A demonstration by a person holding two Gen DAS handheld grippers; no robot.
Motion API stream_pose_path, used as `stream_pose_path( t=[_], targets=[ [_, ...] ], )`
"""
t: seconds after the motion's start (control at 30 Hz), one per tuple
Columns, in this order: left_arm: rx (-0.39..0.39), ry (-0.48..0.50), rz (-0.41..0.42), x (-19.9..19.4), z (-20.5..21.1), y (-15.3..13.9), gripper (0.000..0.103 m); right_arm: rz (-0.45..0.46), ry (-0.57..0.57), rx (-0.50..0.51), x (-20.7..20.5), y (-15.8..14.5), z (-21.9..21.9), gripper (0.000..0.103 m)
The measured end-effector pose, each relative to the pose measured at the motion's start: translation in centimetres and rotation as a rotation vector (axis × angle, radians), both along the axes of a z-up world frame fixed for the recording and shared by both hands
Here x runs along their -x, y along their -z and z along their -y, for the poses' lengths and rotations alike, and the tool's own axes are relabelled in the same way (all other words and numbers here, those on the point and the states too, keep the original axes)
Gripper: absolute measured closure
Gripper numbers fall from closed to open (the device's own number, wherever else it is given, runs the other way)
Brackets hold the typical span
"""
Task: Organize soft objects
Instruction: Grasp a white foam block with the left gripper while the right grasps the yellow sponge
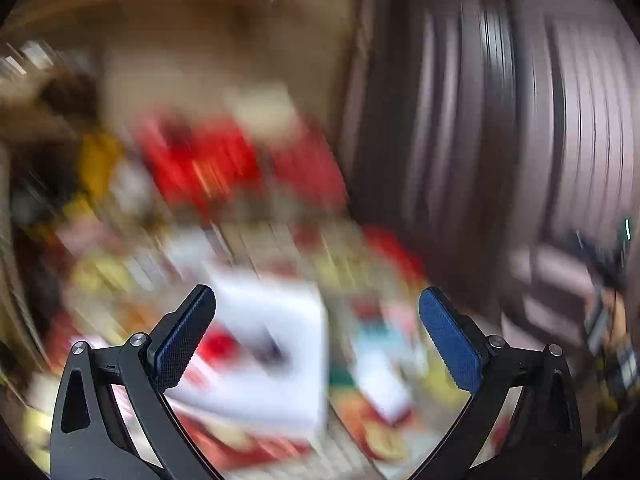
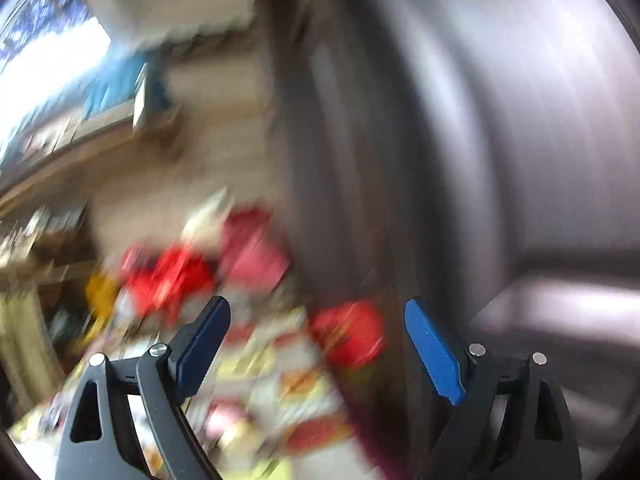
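Above blurred clutter (no legible writing), left gripper (image 1: pixel 316 332) and right gripper (image 2: pixel 318 346) gape.

We see both views heavily smeared, so only coarse placement can be told. In the left wrist view, a patterned multicoloured mat (image 1: pixel 280 240) spreads below and ahead of us, and a white rectangular box (image 1: pixel 276 344) lies on it between our left gripper's (image 1: pixel 316 332) spread fingers. A heap of red soft objects (image 1: pixel 208 160) sits beyond the box, with a yellow soft object (image 1: pixel 98 164) to its left. A tall dark grey upholstered sofa (image 1: pixel 500 120) fills the right side.

In the right wrist view, a red soft object (image 2: pixel 352 336) lies between our right gripper's (image 2: pixel 318 348) parted fingers, beside the sofa's edge; the red heap lies farther off to the left.
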State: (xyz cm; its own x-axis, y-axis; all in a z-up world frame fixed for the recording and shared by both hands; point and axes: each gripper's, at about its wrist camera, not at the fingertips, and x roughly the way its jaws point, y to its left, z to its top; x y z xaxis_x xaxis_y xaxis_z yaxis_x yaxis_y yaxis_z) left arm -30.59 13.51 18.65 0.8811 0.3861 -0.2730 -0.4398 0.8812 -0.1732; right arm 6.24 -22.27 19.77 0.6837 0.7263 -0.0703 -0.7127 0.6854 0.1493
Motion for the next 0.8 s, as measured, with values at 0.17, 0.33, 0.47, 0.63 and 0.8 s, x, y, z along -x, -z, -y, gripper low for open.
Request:
stream_pose_path(
  t=[0.17,0.33,0.47,0.63,0.8],
  targets=[
    [0.133,0.197,-0.296,-11.9,2.3,11.2,0.001,-0.233,-0.197,0.277,-2.1,8.9,-11.2,0.013],
    [0.02,0.223,-0.387,-16.1,5.6,13.2,0.001,-0.422,-0.224,0.349,-3.9,14.6,-15.3,0.013],
    [-0.022,0.202,-0.421,-18.4,5.1,13.2,0.001,-0.501,-0.195,0.325,-5.9,14.9,-17.3,0.013],
    [0.096,0.181,-0.487,-20.5,3.5,15.0,0.001,-0.571,-0.134,0.314,-6.1,16.0,-19.5,0.013],
    [0.122,0.173,-0.459,-21.0,3.6,15.5,0.03,-0.602,-0.094,0.305,-6.6,17.1,-20.2,0.014]
  ],
)
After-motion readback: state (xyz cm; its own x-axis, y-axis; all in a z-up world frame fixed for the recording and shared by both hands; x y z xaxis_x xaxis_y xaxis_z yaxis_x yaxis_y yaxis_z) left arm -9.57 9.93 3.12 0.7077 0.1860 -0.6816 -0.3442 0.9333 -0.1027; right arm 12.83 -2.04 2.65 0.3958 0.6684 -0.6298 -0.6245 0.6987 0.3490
